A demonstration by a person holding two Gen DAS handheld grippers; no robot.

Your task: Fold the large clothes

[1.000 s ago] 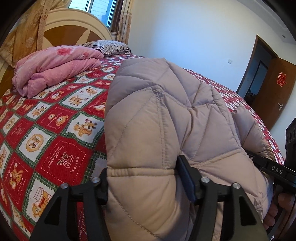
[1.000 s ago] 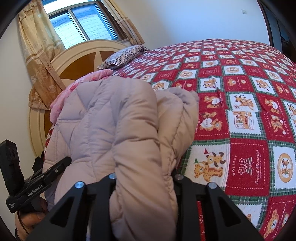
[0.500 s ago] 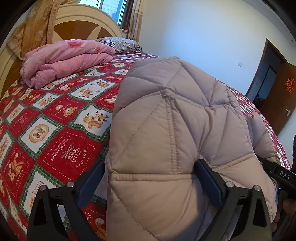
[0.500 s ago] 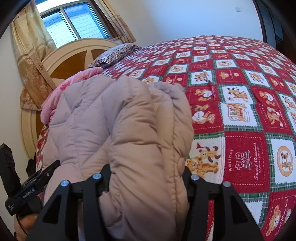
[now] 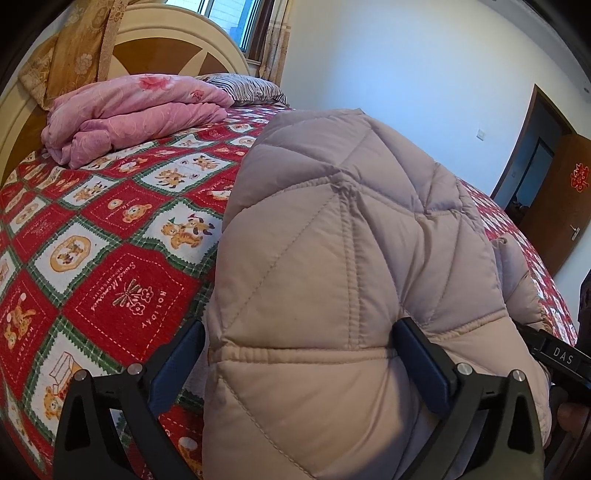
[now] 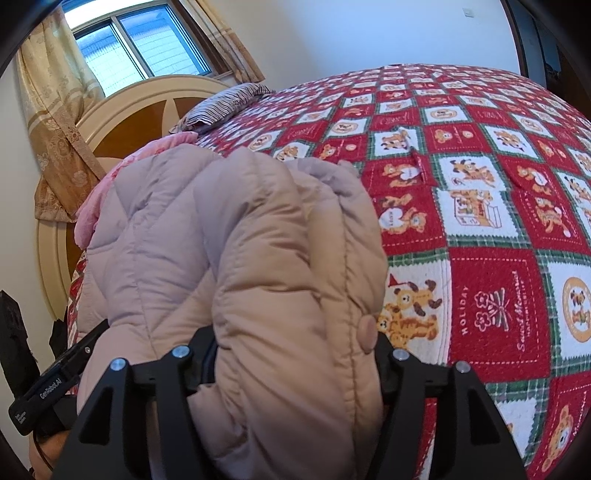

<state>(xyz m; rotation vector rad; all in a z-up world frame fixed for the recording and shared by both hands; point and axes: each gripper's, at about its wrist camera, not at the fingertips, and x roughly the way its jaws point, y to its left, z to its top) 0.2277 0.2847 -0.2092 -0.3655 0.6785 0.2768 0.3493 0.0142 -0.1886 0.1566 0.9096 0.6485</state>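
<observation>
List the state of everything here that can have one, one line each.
Beige quilted puffer jacket: folded into a thick bundle on the red patchwork bedspread.
Left gripper: open, jaws just widened, jacket between them.
Right gripper: open, jaws just widened around the jacket.
Pink blanket: folded.
Brown wooden door: open.

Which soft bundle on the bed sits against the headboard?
The pink quilt, folded at the headboard; the beige padded jacket lies near the grippers.

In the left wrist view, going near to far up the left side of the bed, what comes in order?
Left claw's finger → red patchwork bedspread → folded pink quilt → striped pillow → headboard → window.
</observation>
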